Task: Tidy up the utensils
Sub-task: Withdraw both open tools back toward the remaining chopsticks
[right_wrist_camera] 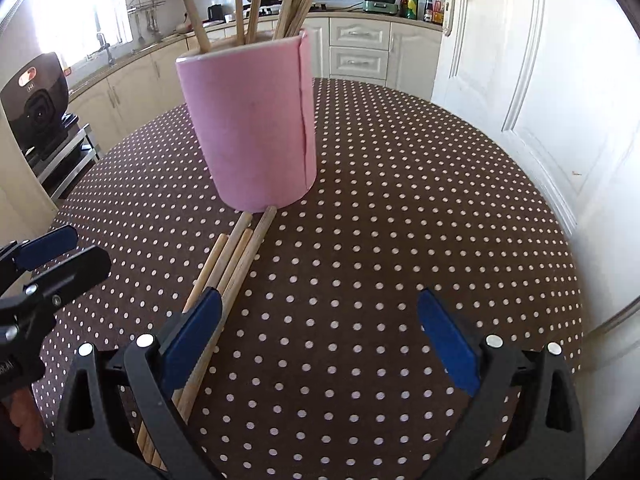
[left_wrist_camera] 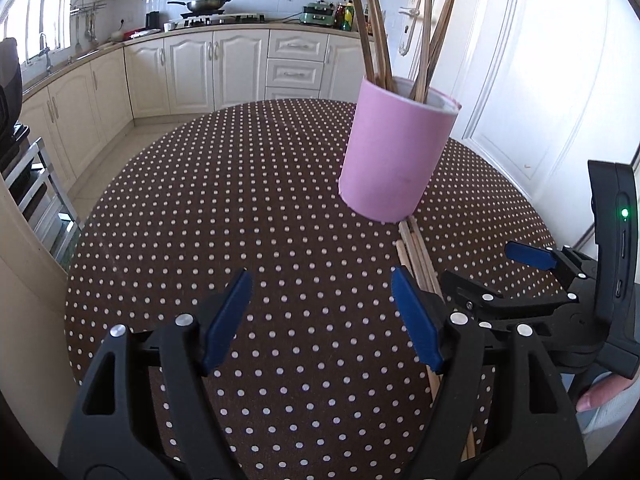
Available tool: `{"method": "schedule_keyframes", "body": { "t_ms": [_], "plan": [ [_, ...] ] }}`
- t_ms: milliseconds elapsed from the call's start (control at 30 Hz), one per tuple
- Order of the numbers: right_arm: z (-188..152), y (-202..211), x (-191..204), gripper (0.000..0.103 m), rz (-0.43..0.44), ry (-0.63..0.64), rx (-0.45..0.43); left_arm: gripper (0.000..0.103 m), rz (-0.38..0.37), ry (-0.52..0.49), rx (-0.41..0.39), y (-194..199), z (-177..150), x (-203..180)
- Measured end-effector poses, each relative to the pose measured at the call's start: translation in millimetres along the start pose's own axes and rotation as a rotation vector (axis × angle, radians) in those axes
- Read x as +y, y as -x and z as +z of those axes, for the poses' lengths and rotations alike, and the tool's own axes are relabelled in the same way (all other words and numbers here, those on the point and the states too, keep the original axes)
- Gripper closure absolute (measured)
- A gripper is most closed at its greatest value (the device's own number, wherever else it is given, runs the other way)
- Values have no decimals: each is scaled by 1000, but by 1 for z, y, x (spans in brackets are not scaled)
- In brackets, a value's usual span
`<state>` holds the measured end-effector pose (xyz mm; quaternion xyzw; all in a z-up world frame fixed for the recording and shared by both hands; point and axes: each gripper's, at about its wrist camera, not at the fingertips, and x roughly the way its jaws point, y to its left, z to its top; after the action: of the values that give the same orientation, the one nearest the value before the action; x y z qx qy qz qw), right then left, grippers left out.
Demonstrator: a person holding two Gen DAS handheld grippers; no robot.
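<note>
1. Two grippers hang over a round table (left_wrist_camera: 240,200) covered in a brown cloth with white dots.
2. Left gripper (left_wrist_camera: 320,312): jaws spread wide, nothing between them, only bare cloth under the gap. Blue pads on both fingers, clear of everything.
3. Right gripper (right_wrist_camera: 320,328): jaws also spread wide, nothing held. Its left finger sits over the loose chopsticks (right_wrist_camera: 236,256) in its own view; cannot tell if it touches them.
4. The loose chopsticks are a small bundle of light wooden sticks lying flat on the table, side by side. Their far ends reach the foot of the pink holder (right_wrist_camera: 256,120), touching it or just beside it. Near ends run under the right gripper and out of sight.
5. In the left wrist view the same bundle lies to the right of the left gripper, passing behind its right finger, between the two grippers.
6. The pink holder stands upright on the table, a cylinder with a seam down its side.
7. Standing chopsticks (left_wrist_camera: 380,40), several, are already inside the holder, leaning outward at different angles; tops are cut off by the frame edge.
8. The right gripper shows at the right edge of the left wrist view, with a fingertip of the person's hand (left_wrist_camera: 600,396) below it.
9. Background: kitchen cabinets (left_wrist_camera: 192,72), a wok (left_wrist_camera: 204,3) on the hob, and a white door (right_wrist_camera: 520,60) on the right.
</note>
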<state>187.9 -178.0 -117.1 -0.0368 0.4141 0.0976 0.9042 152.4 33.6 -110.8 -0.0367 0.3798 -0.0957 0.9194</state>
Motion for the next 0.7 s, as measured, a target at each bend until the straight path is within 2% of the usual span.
{"method": "schedule_keyframes", "body": {
  "t_ms": [167, 433, 700],
  "plan": [
    [4, -5, 10, 9, -10, 3, 12, 29, -2, 6, 10, -2, -3, 4],
    [6, -4, 24, 8, -103, 25, 4, 28, -11, 10, 32, -5, -6, 5],
    [13, -14, 34, 8, -99, -19, 39, 28, -16, 15, 47, -8, -7, 4]
  ]
}}
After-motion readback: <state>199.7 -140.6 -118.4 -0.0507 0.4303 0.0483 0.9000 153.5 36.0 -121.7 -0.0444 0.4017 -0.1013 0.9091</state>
